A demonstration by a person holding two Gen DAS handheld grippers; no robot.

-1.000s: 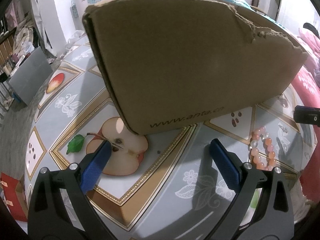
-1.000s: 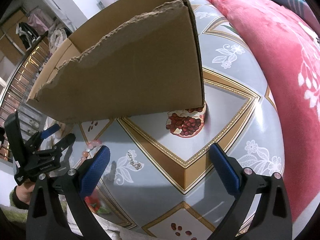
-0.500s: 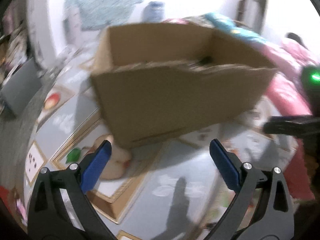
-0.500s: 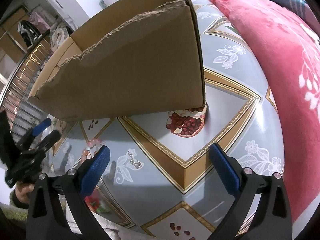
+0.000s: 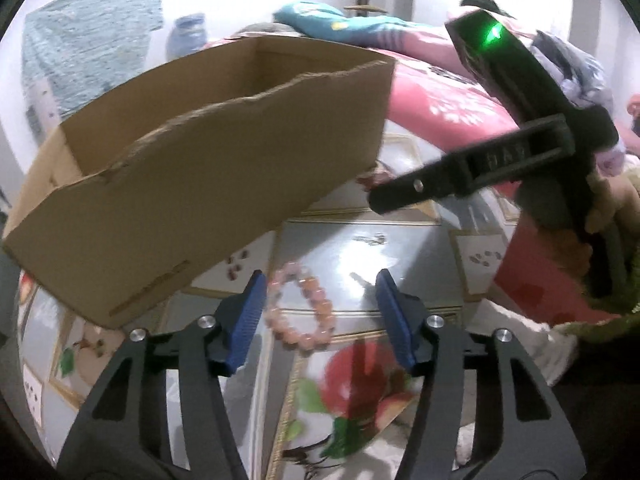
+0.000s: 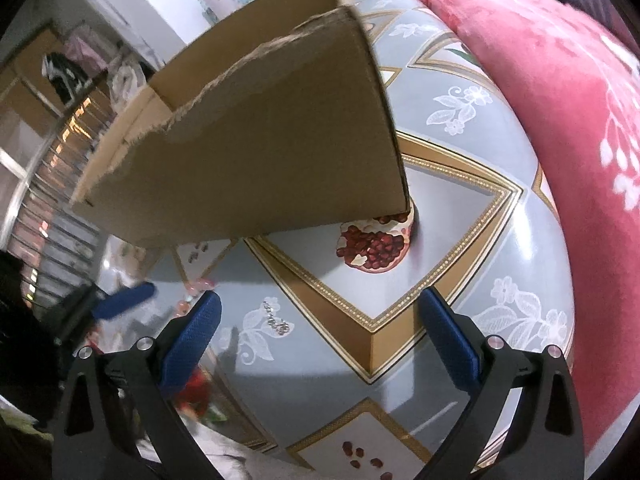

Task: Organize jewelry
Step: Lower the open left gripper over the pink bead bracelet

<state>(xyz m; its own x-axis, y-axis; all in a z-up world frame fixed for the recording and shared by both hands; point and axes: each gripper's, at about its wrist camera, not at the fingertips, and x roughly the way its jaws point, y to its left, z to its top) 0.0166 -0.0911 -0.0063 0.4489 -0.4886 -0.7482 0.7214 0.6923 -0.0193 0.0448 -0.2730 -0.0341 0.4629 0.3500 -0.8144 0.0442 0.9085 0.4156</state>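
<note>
Left gripper [image 5: 320, 316] jaws spread over pink bracelet [image 5: 302, 308] nr box [image 5: 200, 176], right gripper [image 6: 316, 336] also spread w/ nothing held

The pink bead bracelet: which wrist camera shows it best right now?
Left wrist: the pink bead bracelet lies whole on the tablecloth between the open left tongs. The right wrist shows only a few blurred beads.

Swinging the left gripper [image 5: 320, 316] away from the box [image 5: 208, 184], now hovering with narrowed jaws around the bead bracelet [image 5: 302, 308] beside the box.
</note>
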